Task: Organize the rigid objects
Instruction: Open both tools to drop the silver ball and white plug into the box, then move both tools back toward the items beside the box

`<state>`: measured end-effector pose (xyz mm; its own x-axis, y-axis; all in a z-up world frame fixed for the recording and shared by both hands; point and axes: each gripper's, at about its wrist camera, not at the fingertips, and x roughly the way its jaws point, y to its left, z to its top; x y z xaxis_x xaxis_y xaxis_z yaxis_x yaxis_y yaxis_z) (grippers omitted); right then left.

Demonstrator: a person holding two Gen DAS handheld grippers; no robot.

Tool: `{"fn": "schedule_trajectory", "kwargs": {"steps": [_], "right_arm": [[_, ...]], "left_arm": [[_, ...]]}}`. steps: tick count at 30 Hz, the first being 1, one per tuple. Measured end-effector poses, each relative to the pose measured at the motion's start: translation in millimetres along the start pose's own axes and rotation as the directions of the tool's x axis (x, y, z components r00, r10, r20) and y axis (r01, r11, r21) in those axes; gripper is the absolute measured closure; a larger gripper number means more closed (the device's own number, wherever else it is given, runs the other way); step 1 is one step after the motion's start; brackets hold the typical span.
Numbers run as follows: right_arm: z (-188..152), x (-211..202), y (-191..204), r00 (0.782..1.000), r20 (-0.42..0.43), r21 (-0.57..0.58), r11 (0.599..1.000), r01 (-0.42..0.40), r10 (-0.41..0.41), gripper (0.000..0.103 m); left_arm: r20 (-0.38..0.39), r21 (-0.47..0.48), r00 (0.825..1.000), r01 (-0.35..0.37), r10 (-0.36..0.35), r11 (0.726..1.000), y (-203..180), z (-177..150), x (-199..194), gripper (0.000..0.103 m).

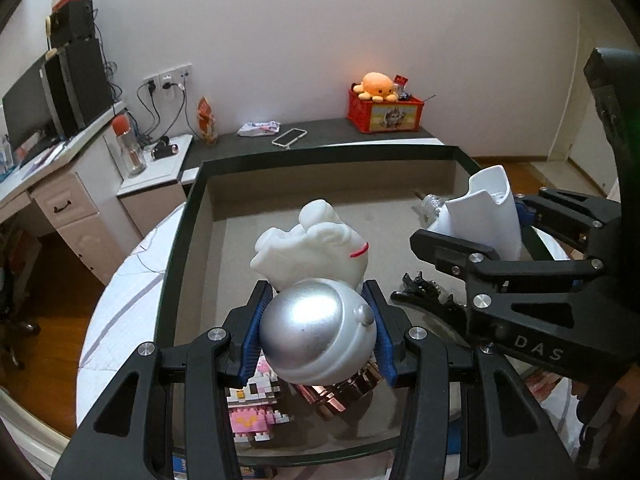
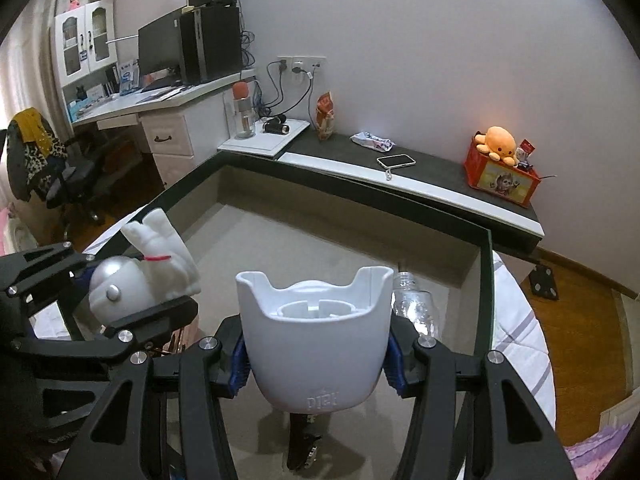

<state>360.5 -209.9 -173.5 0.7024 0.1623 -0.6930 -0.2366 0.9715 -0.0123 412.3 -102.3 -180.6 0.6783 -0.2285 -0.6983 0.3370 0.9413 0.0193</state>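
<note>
Silver-helmeted white figurine sits clamped in the left hand-held gripper, white plastic holder in the right hand-held gripper; both hang over the open box, probably for stowing beside toys already inside.

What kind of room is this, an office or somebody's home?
Most likely a home bedroom or study: a desk with a monitor, a plush octopus on a red crate, and striped bedding beside the tray.
</note>
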Motion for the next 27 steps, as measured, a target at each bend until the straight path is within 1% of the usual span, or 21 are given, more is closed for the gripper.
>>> {"fn": "schedule_trajectory", "kwargs": {"steps": [2,4,5,7,8,9,11,14,15,17,18,19,21,22,25,27], "right_arm": [[-1,-2,0,1.0,0.003,0.011,1.0,-0.007,0.007,0.049],[-2,-5,-1,1.0,0.014,0.022,1.0,0.002,-0.002,0.046],[-2,-7,-2,1.0,0.023,0.032,0.999,0.008,-0.009,0.045],[-2,-18,-4,0.998,0.058,0.053,0.998,0.017,-0.02,0.031],[-3,-25,-5,0.996,0.078,0.057,0.998,0.028,-0.032,0.027],[-2,-28,-5,0.995,0.09,0.057,0.998,0.033,-0.038,0.021],[-3,-46,-2,0.99,0.139,0.054,0.998,0.022,-0.029,0.021],[-7,-68,4,0.983,0.181,0.059,0.998,0.025,-0.035,0.018],[-10,-78,6,0.978,0.203,0.058,0.998,0.023,-0.035,0.015],[-15,-95,10,0.971,0.234,0.066,0.997,0.041,-0.056,0.001],[-19,-105,13,0.962,0.265,0.067,0.997,0.045,-0.062,0.0],[-22,-113,15,0.957,0.283,0.066,0.997,0.043,-0.06,0.0],[-30,-130,20,0.953,0.3,0.071,0.997,0.033,-0.053,0.0],[-36,-139,23,0.945,0.322,0.072,0.997,0.029,-0.051,0.0],[-50,-163,34,0.929,0.365,0.072,0.996,0.045,-0.068,0.0],[-59,-176,40,0.923,0.377,0.067,0.996,0.055,-0.076,0.0]], "left_arm": [[0.022,0.001,1.0,-0.016,0.016,1.0,-1,1,-8,0.046],[0.052,-0.001,0.997,-0.057,0.057,0.998,-2,-1,-20,0.029],[0.068,-0.003,0.995,-0.073,0.073,0.997,-1,0,-24,0.026],[0.105,-0.021,0.989,-0.106,0.108,0.994,2,-2,-38,0.01],[0.114,-0.031,0.986,-0.118,0.121,0.993,4,-3,-44,0.007],[0.13,-0.037,0.983,-0.127,0.131,0.991,6,-4,-51,0.005],[0.152,-0.045,0.976,-0.153,0.158,0.987,8,-7,-63,0.003],[0.172,-0.045,0.964,-0.2,0.205,0.979,8,-15,-85,0.001],[0.183,-0.046,0.958,-0.214,0.219,0.976,8,-19,-92,0.0],[0.21,-0.059,0.948,-0.232,0.24,0.971,11,-27,-109,0.0],[0.223,-0.071,0.943,-0.238,0.248,0.969,12,-33,-118,0.0],[0.237,-0.088,0.938,-0.236,0.251,0.968,15,-38,-127,0.0],[0.251,-0.107,0.935,-0.229,0.249,0.967,20,-48,-142,0.0],[0.256,-0.114,0.932,-0.234,0.256,0.966,22,-54,-149,0.0],[0.271,-0.109,0.923,-0.253,0.273,0.961,25,-69,-169,0.0],[0.277,-0.106,0.919,-0.261,0.281,0.959,26,-79,-180,0.0]]}}
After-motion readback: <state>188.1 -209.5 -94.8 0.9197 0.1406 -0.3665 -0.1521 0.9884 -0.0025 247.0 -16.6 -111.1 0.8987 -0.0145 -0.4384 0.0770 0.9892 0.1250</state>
